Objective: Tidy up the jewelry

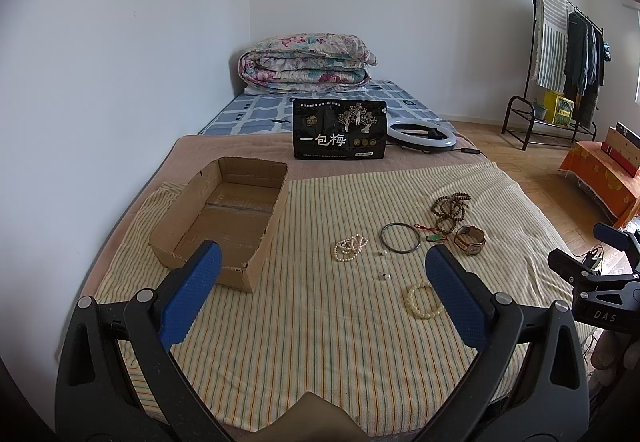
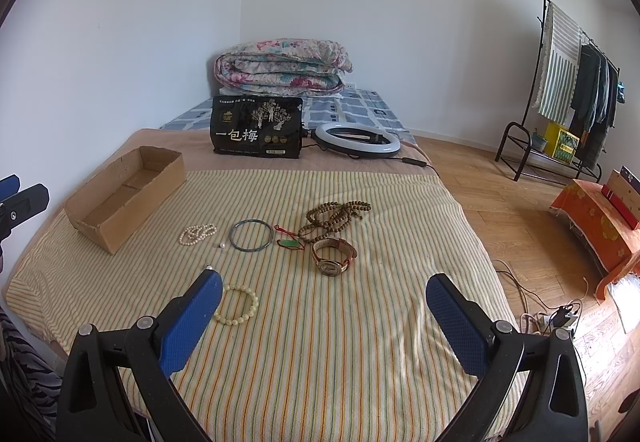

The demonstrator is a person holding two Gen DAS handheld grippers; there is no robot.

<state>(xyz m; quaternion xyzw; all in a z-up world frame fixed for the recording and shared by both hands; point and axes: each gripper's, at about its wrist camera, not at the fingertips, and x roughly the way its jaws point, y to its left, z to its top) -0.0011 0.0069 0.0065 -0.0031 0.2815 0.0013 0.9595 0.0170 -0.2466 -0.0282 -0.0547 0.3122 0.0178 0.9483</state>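
Note:
Jewelry lies on a striped cloth (image 1: 320, 322) on the bed: a pearl necklace (image 1: 350, 248) (image 2: 197, 233), a dark bangle (image 1: 401, 237) (image 2: 251, 235), a green pendant on red cord (image 1: 434, 238) (image 2: 290, 243), brown prayer beads (image 1: 450, 207) (image 2: 336, 217), a wristwatch (image 1: 470, 241) (image 2: 333, 255), a cream bead bracelet (image 1: 420, 302) (image 2: 240, 306) and small pearl earrings (image 1: 385, 253). An empty cardboard box (image 1: 224, 218) (image 2: 124, 194) sits to the left. My left gripper (image 1: 323, 262) and right gripper (image 2: 324, 286) are both open and empty above the cloth.
A black snack bag (image 1: 339, 130) and a ring light (image 1: 422, 136) stand behind the cloth, with a folded quilt (image 1: 306, 60) beyond. A clothes rack (image 2: 568, 98) and an orange-covered stand (image 2: 600, 222) are on the floor to the right. Cables (image 2: 560, 316) lie by the bed.

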